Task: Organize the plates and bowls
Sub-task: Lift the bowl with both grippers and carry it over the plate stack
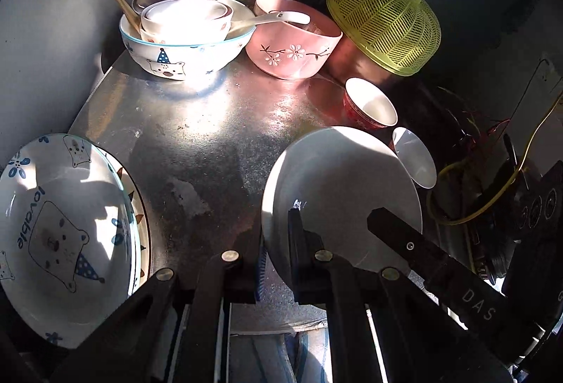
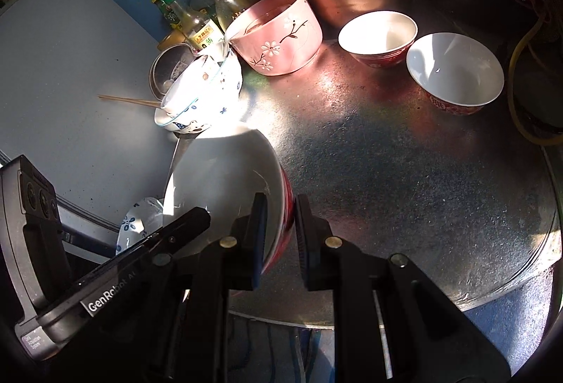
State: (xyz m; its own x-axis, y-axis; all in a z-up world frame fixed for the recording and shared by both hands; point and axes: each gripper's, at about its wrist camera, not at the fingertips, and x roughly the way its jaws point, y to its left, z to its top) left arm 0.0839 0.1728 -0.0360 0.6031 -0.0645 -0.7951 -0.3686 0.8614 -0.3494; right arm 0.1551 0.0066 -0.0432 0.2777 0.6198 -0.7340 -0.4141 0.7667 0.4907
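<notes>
Here, both grippers pinch one red-sided, white-lined ceramic bowl (image 2: 225, 186), held tilted at the lower centre of each view over the round galvanised metal tabletop (image 2: 404, 189): the right gripper (image 2: 279, 235) has its fingers closed across the bowl's rim, one inside and one on the red outside, while the left gripper (image 1: 276, 242) clamps the opposite rim with dark pads. On the left gripper's body, lower left of the right wrist view, "GenRobot.AI" can be read, and "DAS" shows on the right gripper, lower right of the left wrist view. At lower left of the left wrist view lies a white bear-print plate (image 1: 59, 235) reading "lovable". Upper centre stands a pink flower-painted bowl (image 2: 278, 34), with two small red bowls (image 2: 415, 55) to its right and label-bearing glass bottles (image 2: 197, 17) behind; their writing is too small to read
</notes>
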